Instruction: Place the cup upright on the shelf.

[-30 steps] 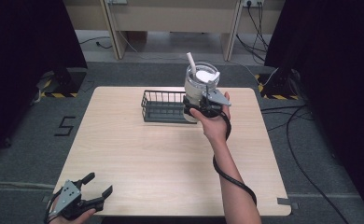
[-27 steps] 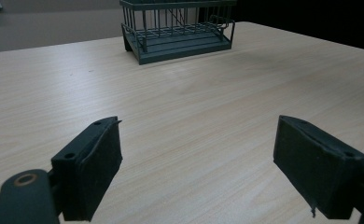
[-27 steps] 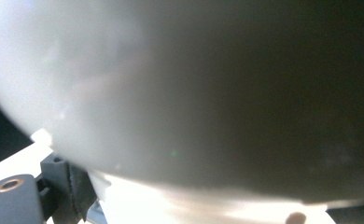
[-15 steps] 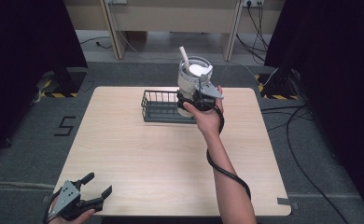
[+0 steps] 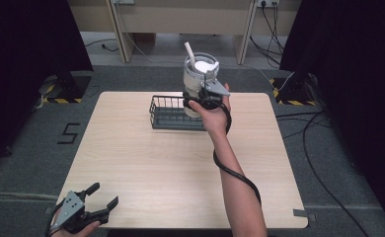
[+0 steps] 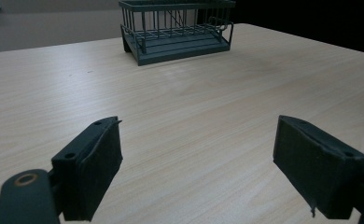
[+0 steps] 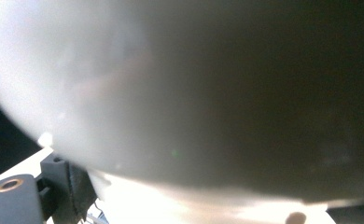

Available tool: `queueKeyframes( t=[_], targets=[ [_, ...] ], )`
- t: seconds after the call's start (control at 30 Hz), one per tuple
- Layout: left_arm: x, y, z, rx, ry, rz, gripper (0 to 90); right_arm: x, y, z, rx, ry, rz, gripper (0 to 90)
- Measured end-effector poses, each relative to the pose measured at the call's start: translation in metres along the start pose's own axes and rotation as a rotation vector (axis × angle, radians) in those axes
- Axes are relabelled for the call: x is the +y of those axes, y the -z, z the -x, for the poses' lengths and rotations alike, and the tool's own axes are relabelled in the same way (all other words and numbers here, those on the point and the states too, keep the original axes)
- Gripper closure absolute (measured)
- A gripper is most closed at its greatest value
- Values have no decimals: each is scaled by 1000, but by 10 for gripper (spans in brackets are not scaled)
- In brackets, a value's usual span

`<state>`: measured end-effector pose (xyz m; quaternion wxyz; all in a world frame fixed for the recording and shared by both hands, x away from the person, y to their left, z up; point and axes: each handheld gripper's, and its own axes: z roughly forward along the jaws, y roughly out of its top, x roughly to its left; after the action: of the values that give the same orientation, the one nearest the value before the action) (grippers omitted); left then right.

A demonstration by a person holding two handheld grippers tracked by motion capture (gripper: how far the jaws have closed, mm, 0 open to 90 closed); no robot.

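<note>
On a pale wooden table point(image 5: 146, 163), the right tongs point(image 5: 204, 100) clamp a lidded cup with a straw point(image 5: 199, 74) held above a wire basket point(image 5: 171, 112), where a tilt could spill it, while the left tongs point(image 5: 89, 207) rest wide open.

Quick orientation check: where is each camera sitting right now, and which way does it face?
High view: above the near edge, facing forward and down on the table; both forearms, left claw, right claw gripping the tumbler.
Left gripper view: low over the table, facing the wire basket; own jaws apart.
Right gripper view: pressed against the tumbler.
Shared: high and left views show the basket.
</note>
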<state>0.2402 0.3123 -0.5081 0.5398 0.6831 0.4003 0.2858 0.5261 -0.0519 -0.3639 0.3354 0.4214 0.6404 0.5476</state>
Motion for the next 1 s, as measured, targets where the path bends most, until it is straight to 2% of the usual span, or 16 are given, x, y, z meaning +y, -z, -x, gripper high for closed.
queueKeyframes(
  t=[0.1, 0.27, 0.63, 1.0],
  targets=[
    [0, 0, 1, -3, 0, 1, 147, 4, -5, -1, -4, 10, 6, 103],
    [0, 0, 0, 2, 3, 3, 147, 6, -13, -1, -4, -6, 2, 103],
    [-1, 1, -2, 1, 13, 3, 148, 0, -37, -5, -7, -8, -26, 103],
    [-1, 1, -2, 3, 17, 4, 148, -2, -55, -4, -8, -18, -49, 103]
  ],
)
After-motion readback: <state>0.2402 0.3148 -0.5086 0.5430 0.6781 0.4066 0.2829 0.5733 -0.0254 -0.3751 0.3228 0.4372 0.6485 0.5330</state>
